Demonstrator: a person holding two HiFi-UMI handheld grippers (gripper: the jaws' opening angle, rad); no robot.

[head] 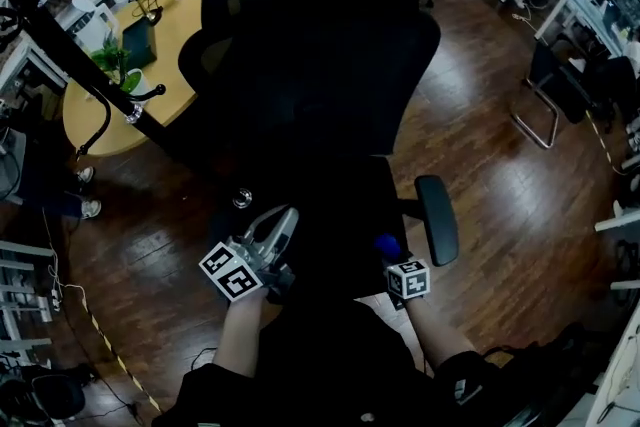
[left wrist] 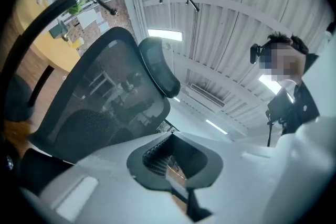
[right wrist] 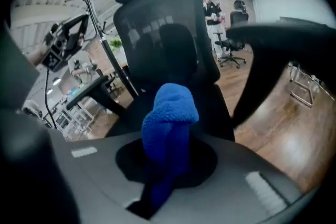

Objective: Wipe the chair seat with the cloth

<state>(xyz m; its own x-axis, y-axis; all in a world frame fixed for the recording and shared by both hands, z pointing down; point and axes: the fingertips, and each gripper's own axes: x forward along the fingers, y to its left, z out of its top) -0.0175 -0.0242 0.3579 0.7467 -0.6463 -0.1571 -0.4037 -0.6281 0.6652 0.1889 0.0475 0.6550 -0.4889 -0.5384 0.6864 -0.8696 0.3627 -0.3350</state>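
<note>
Right gripper view: blue cloth point(right wrist: 170, 113) was bunched and pinched in the right gripper point(head: 390, 255), near the chair seat point(head: 330, 215) front.
Left gripper point(head: 278, 220): jaws together, holding nothing.
Risk: the narrow wad might have slipped free under pressing.

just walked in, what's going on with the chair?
A person stands at the front of a black office chair with a gripper in each hand. The right gripper is clamped on a bunched blue cloth and sits near the front edge of the chair seat. Whether the cloth touches the seat can't be told. The left gripper is over the seat's left side, jaws together with nothing in them.
</note>
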